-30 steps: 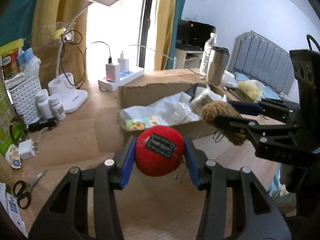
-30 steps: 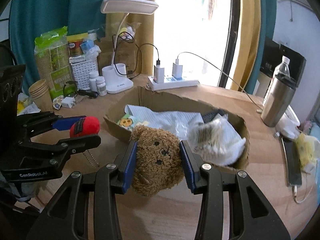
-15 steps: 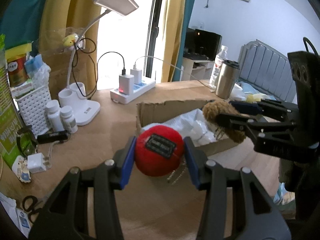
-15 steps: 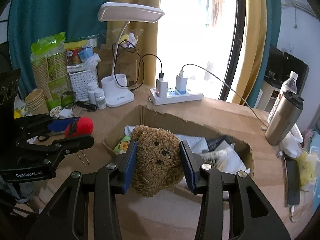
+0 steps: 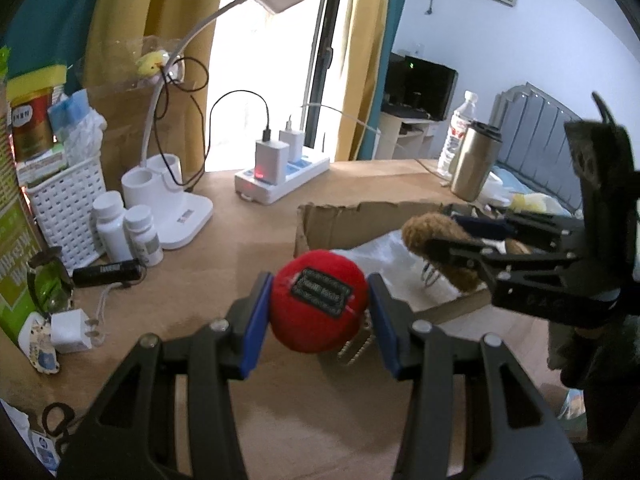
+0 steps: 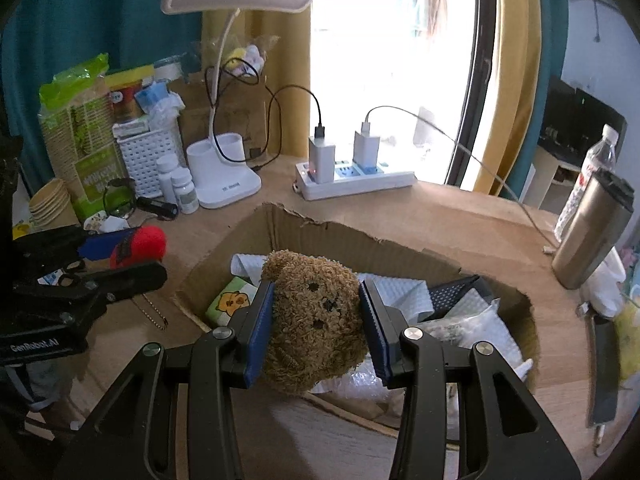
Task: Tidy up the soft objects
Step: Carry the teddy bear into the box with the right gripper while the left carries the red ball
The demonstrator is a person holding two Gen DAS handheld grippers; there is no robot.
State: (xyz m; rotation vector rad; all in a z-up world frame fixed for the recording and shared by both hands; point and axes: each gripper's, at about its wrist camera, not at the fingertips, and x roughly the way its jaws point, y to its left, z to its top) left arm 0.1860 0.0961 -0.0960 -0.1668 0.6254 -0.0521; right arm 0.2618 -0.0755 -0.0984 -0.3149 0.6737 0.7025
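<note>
My left gripper (image 5: 318,310) is shut on a red plush ball (image 5: 319,306) with a black label and a dangling metal chain, held above the wooden desk left of the cardboard box (image 5: 344,220). The ball also shows in the right wrist view (image 6: 140,246). My right gripper (image 6: 316,322) is shut on a brown teddy bear (image 6: 316,316) and holds it over the near part of the open cardboard box (image 6: 320,236). The bear shows in the left wrist view (image 5: 436,236), held in the right gripper (image 5: 472,240).
The box holds white bubble wrap (image 6: 404,292), plastic bags and a small yellow-print pack (image 6: 230,302). On the desk stand a white lamp (image 6: 224,184), a power strip (image 6: 352,180), pill bottles (image 5: 124,232), a white basket (image 5: 66,204), a steel tumbler (image 6: 592,232), scissors (image 5: 56,424).
Both grippers have risen and tilted up, so the desk and box sit lower in both views. The bear now hangs over the box interior. Both grips are unchanged.
</note>
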